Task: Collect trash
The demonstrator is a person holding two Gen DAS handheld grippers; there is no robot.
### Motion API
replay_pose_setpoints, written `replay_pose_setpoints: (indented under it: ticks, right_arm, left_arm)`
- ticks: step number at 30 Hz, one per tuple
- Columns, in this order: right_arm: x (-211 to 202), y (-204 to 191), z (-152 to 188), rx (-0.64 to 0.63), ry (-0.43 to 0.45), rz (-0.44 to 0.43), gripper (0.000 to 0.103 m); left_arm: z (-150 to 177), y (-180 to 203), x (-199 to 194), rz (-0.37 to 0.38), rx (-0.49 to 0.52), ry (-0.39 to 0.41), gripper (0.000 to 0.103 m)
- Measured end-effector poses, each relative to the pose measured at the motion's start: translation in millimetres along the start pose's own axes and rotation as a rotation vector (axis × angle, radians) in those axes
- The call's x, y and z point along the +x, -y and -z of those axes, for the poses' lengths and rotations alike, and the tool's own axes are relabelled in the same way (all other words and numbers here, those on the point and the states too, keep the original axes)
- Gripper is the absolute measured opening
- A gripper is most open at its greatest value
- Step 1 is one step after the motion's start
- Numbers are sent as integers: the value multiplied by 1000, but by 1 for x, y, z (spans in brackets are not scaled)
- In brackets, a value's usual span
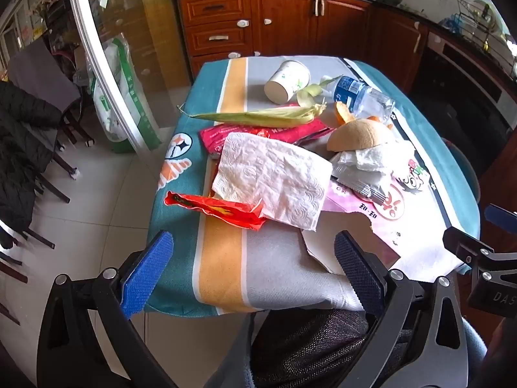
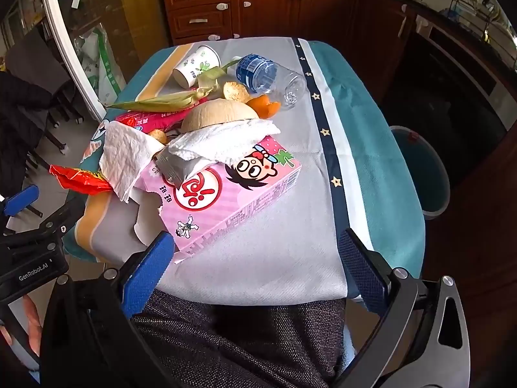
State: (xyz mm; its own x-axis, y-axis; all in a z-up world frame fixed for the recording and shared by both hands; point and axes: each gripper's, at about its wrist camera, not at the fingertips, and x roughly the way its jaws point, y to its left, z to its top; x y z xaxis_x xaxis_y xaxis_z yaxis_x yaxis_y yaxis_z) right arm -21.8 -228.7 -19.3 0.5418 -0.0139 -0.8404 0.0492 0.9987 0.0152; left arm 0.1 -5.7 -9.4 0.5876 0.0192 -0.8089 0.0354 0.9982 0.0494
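Observation:
Trash lies piled on the table (image 1: 274, 268): a white paper towel (image 1: 274, 177), a red wrapper (image 1: 219, 208), a pink cartoon box (image 2: 232, 200), a corn husk (image 1: 258, 116), a paper cup (image 1: 287, 80), a clear water bottle (image 2: 271, 76), a fruit peel half (image 2: 219, 111) and orange peel (image 2: 265, 105). My left gripper (image 1: 255, 268) is open and empty over the table's near edge, short of the red wrapper. My right gripper (image 2: 255, 265) is open and empty, its left finger beside the pink box's near corner.
A blue-grey waste bin (image 2: 420, 168) stands on the floor right of the table. Brown kitchen cabinets (image 1: 281, 19) run behind. A glass door (image 1: 97, 64) and dark chairs (image 1: 32, 148) are at the left. A grey chair back (image 2: 242, 339) is just below the grippers.

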Motion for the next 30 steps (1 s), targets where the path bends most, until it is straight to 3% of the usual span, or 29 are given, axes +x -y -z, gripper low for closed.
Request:
replay_pose_setpoints:
  ticks: [30]
  right_arm:
    - [4,-4,3,-3,-34,-2,98]
  left_arm:
    - [7,1,9,2,8,-27,99]
